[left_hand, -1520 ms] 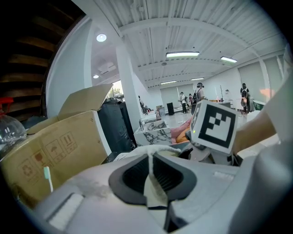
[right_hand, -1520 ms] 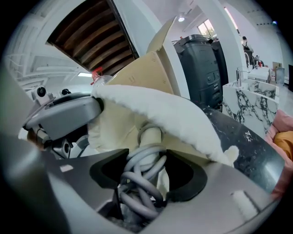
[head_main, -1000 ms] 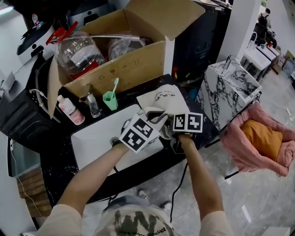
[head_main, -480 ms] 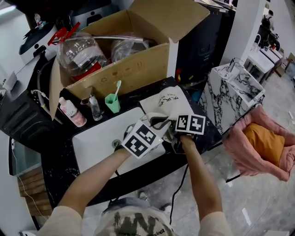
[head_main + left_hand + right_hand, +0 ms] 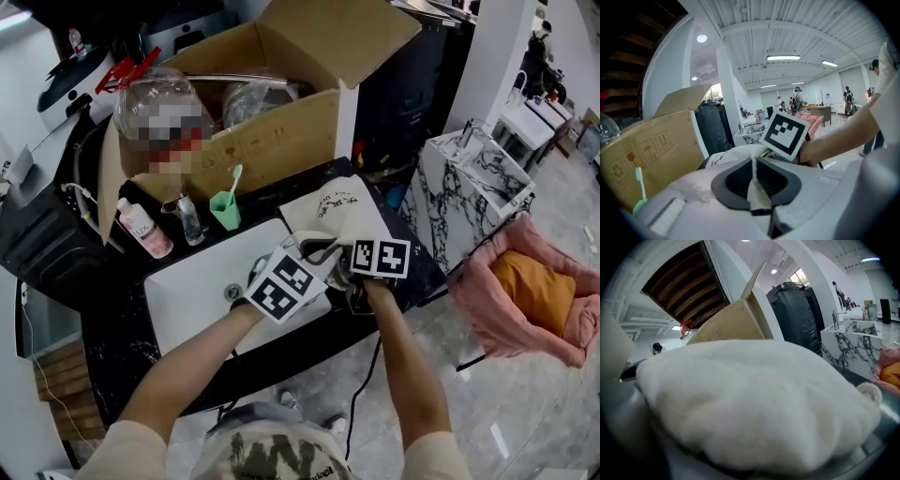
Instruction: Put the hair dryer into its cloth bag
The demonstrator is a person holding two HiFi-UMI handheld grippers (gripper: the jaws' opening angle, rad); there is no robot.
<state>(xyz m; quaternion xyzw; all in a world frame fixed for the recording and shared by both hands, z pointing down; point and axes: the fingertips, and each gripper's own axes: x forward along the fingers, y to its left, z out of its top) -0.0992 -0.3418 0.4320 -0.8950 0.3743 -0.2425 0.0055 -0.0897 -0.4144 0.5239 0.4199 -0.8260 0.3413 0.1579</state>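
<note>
The cream cloth bag [image 5: 336,208] lies on the dark counter to the right of the sink. My left gripper [image 5: 313,253] is at its near edge and is shut on a strip of the bag's cloth [image 5: 753,183]. My right gripper [image 5: 354,266] is beside it at the bag's mouth. The bulging bag [image 5: 754,404] fills the right gripper view and lies between its jaws, which are opening and are hidden by the cloth. I cannot make out the hair dryer itself. A black cord [image 5: 359,394] hangs from under my right hand over the counter's edge.
An open cardboard box [image 5: 272,127] stands behind the white sink [image 5: 192,286]. A green cup with a toothbrush [image 5: 224,207], a small clear bottle [image 5: 190,221] and a pink bottle [image 5: 142,228] line the back. A marble-patterned stand [image 5: 473,183] and a pink cushion [image 5: 525,300] are to the right.
Both grippers stay at the bag's mouth. Only the view has shifted a little.
</note>
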